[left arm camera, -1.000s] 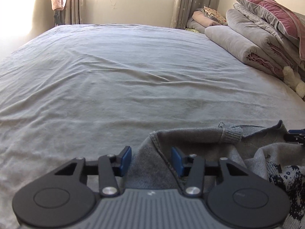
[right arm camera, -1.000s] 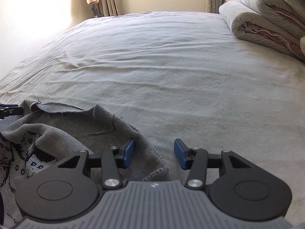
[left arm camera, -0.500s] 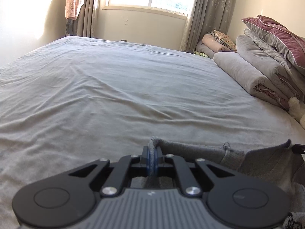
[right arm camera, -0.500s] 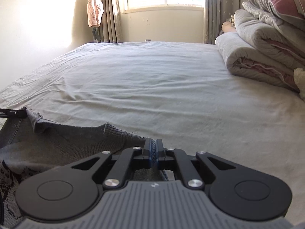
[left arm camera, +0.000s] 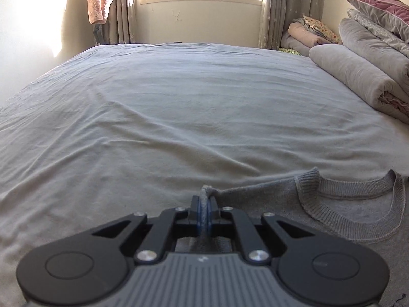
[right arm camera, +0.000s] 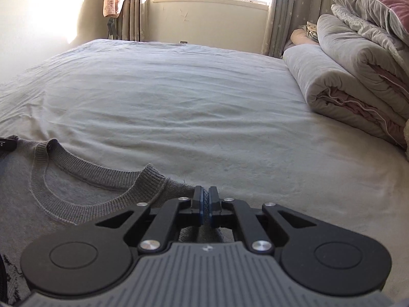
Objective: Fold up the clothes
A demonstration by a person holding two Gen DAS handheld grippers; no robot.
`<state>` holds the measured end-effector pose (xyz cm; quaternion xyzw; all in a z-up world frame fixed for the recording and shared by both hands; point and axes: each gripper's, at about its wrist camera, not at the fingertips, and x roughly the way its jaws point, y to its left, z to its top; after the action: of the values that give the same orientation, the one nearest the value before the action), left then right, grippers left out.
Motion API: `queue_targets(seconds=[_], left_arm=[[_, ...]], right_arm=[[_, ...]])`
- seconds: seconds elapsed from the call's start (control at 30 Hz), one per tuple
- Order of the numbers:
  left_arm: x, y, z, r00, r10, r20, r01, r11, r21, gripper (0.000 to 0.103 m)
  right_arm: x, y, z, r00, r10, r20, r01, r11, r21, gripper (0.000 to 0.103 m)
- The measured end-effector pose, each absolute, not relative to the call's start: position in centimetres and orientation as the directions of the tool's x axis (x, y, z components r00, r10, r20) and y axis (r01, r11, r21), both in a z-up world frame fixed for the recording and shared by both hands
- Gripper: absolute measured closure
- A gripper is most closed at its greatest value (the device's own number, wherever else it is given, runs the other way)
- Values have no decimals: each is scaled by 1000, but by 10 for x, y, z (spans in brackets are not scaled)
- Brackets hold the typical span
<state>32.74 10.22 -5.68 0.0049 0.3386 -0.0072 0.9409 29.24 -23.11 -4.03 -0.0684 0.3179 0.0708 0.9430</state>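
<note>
With each shoulder of the sweater (left arm camera: 294, 204) pinched in the left tool (left arm camera: 204, 211) and right tool (right arm camera: 204, 208), spreading it flat on the bed (left arm camera: 179, 115) seemed next.

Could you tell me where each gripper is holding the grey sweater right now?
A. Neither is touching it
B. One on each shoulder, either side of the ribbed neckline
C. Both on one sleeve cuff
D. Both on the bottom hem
B: the left gripper and the right gripper are each shut on the grey sweater, with its ribbed neckline lying between them on the bed.
</note>
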Motion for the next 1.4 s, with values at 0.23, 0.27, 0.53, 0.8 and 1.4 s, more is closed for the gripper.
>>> queue_targets(seconds=[0.23,0.27,0.53,0.8,1.4], left_arm=[[326,91,-66,794,38,-607,20,996,88,97],[325,89,-65,794,45,-607,20,995,99,97],[314,82,-49,781,65,-621,25,990,136,62],[263,86,-19,773,2,-634,24,999,31,56],[150,80,-4,709,-29,-704,48,999,7,55]], right_arm=[[294,-232,-59,792,88,-605,-153,987,-57,98],[294,-232,-59,791,87,-605,-153,987,-57,98],[280,-238,-37,773,128,-621,-129,991,43,80],[231,-248,-9,767,139,-626,-115,990,80,71],[118,-256,6,736,147,-661,-116,989,91,71]])
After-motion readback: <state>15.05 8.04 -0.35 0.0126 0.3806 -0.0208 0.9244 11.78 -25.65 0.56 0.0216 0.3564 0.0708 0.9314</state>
